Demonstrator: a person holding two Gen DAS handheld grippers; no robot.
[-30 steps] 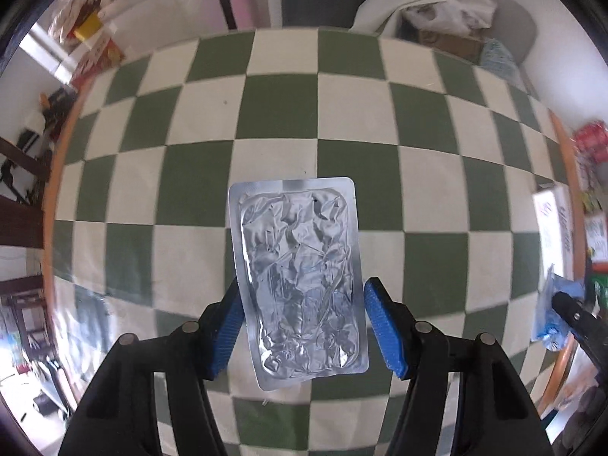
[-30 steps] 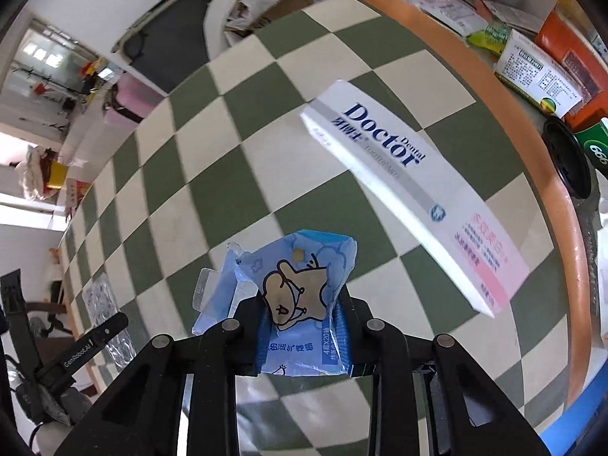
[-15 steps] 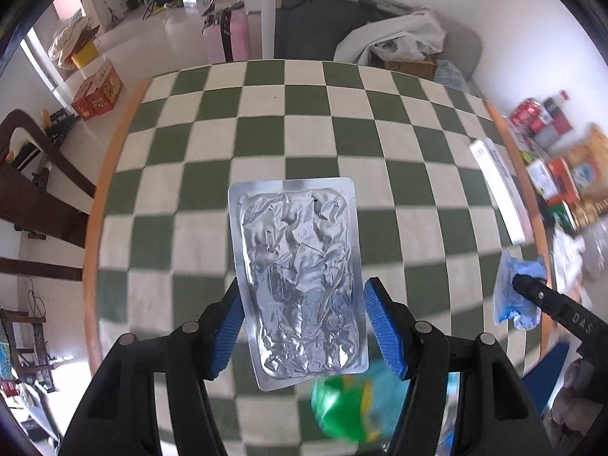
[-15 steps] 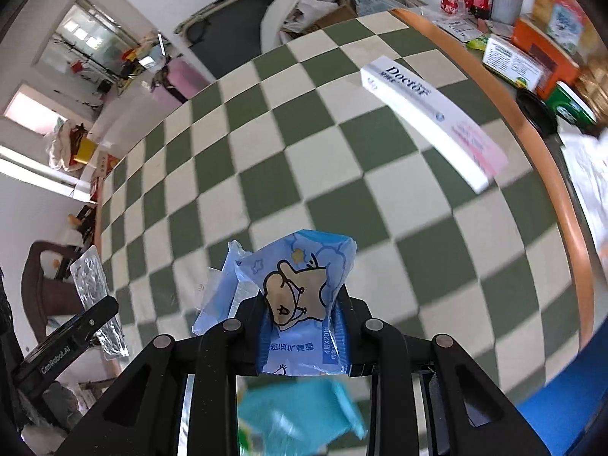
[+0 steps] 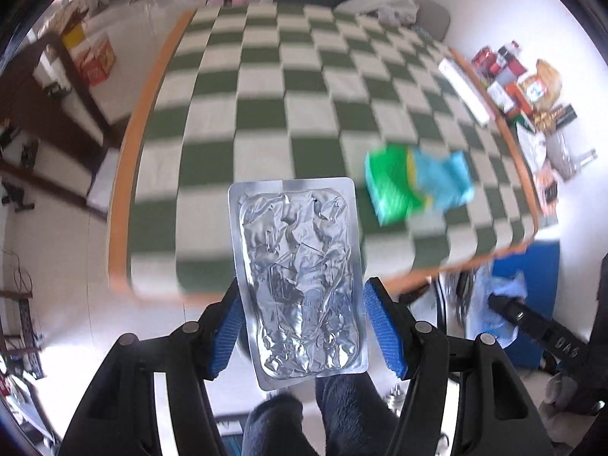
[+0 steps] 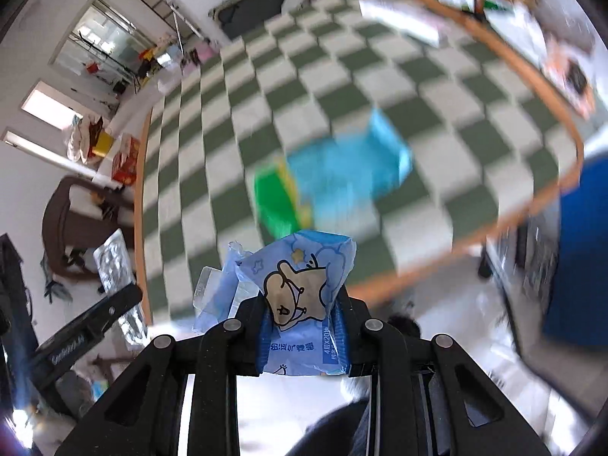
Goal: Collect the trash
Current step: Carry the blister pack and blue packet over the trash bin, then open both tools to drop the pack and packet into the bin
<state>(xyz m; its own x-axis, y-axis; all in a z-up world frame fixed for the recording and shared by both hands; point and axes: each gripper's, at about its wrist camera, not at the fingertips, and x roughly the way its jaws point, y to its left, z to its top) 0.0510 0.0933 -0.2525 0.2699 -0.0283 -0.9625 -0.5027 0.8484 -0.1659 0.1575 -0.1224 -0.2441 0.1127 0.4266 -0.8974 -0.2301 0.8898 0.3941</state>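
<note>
- Left wrist view: the left gripper point(image 5: 300, 326) holds a silver foil blister sheet point(image 5: 298, 277) upright between its blue pads point(image 5: 383, 332); the jaws stand about half open, and the sheet's long edges sit against the pads.
- The sheet's upper part stands over the near edge of a table with a green-and-white checked cloth point(image 5: 266, 114) and an orange rim; its lower part hangs past that edge, over the pale floor.
- On the cloth, right of the sheet and well apart from it, lies a blurred green and light-blue packet point(image 5: 414, 186).
- A long white box point(image 5: 461, 89) lies along the table's far right edge, and beyond it is a heap of boxes and cans point(image 5: 520, 83).
- At the lower right, the right gripper's black finger appears with a bit of blue wrapper point(image 5: 509, 290) at its tip.
- Right wrist view: the right gripper point(image 6: 304, 326) is closed nearly all the way on a light-blue tissue pack point(image 6: 300, 296) printed with a cartoon animal; the pack bulges above the jaws.
- The pack hangs just off the table's near edge, with the green and blue packet point(image 6: 330, 182) on the cloth beyond it.
- At the left, the foil sheet point(image 6: 114, 262) shows edge-on in the left gripper's black finger point(image 6: 87, 326).
- A brown chair point(image 6: 76, 224) stands on the floor beside the table's left side.
</note>
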